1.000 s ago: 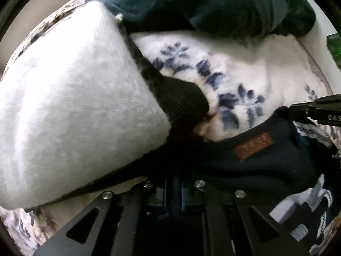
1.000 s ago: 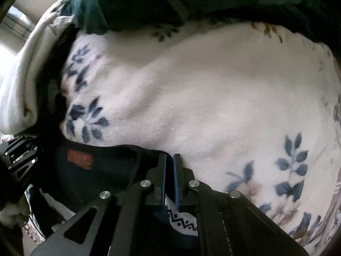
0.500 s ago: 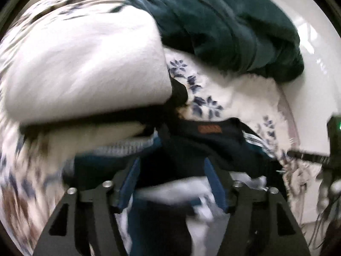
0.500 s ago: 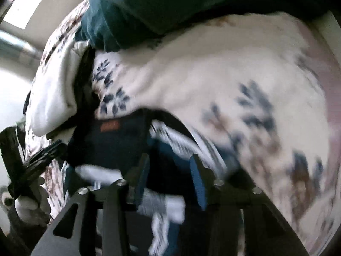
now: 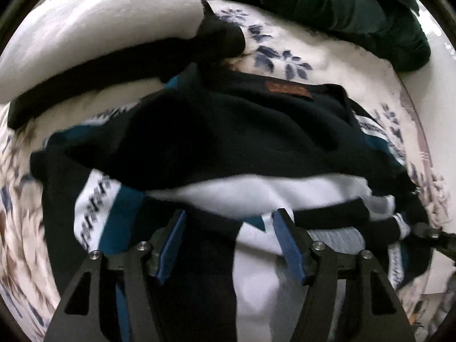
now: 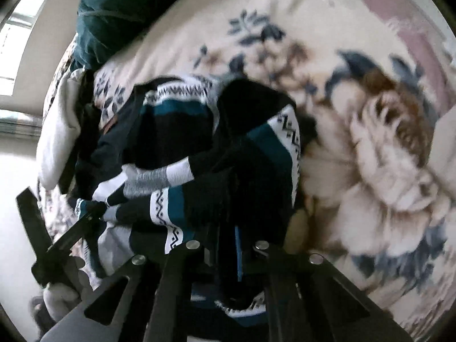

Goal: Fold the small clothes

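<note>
Sweater [image 5: 228,131]: lay crumpled on the flowered blanket [image 5: 327,54], center frame.
Left gripper [image 5: 228,239]: spread wide above it, holding nothing.
Right gripper [image 6: 228,245]: narrow; right view alone showed dark knit between its fingers.
Left view only: orange label [image 5: 287,89].
Change: both grippers had pulled back; a second ago both were clamped.

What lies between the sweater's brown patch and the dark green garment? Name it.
In the left wrist view, only floral blanket separates the sweater patch from the green garment.
</note>
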